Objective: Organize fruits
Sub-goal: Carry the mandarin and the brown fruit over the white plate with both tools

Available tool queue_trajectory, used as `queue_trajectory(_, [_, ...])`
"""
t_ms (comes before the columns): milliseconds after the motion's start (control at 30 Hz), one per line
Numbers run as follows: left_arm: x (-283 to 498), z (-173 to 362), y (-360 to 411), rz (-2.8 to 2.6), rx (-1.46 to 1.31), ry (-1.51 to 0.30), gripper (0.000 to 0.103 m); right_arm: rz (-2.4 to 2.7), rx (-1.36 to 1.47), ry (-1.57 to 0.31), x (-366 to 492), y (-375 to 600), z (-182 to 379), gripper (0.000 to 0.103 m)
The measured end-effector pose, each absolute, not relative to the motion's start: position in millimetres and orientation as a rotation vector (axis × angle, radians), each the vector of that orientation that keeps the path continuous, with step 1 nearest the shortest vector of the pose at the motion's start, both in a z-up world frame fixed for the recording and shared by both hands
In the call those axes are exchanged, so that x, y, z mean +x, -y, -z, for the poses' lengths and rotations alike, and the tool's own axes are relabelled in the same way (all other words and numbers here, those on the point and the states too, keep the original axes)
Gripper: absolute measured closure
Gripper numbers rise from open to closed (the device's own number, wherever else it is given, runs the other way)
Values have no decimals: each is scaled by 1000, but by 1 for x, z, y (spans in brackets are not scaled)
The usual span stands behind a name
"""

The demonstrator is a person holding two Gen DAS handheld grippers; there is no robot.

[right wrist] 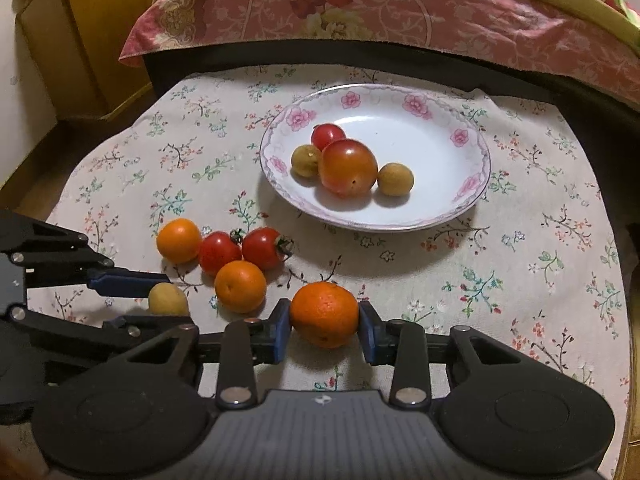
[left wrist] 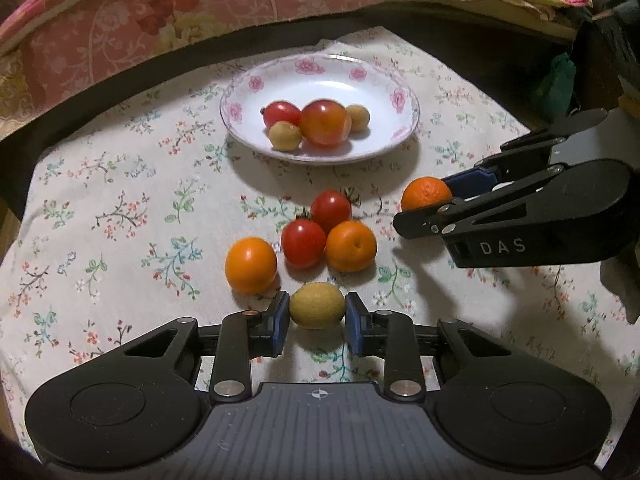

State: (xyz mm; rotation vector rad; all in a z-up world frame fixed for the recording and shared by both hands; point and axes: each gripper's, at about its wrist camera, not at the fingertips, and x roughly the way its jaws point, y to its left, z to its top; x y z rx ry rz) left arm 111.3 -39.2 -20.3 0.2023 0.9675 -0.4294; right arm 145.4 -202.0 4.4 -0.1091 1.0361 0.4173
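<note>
Left claw point(left wrist: 317, 314) clamps a longan point(left wrist: 317, 305), right claw point(right wrist: 324, 326) clamps a mandarin point(right wrist: 324, 315); pickup step, next likely lifting both to the plate point(right wrist: 440, 216).

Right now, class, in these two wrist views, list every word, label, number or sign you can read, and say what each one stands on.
"DAS" – white letters on the black body of the right gripper, read in the left wrist view.
A small white cross-in-circle mark, no letters, on the ribbed grey housing of the left gripper.
A small white mark on the right gripper's own housing in the right wrist view is too blurred to read.
No text shows on the plate or the tablecloth.
</note>
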Motion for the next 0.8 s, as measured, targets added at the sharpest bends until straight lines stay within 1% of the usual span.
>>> queue_trajectory(800, [150, -18, 58, 407, 159, -846, 65, -372, -25, -947, 167, 211, -38, 68])
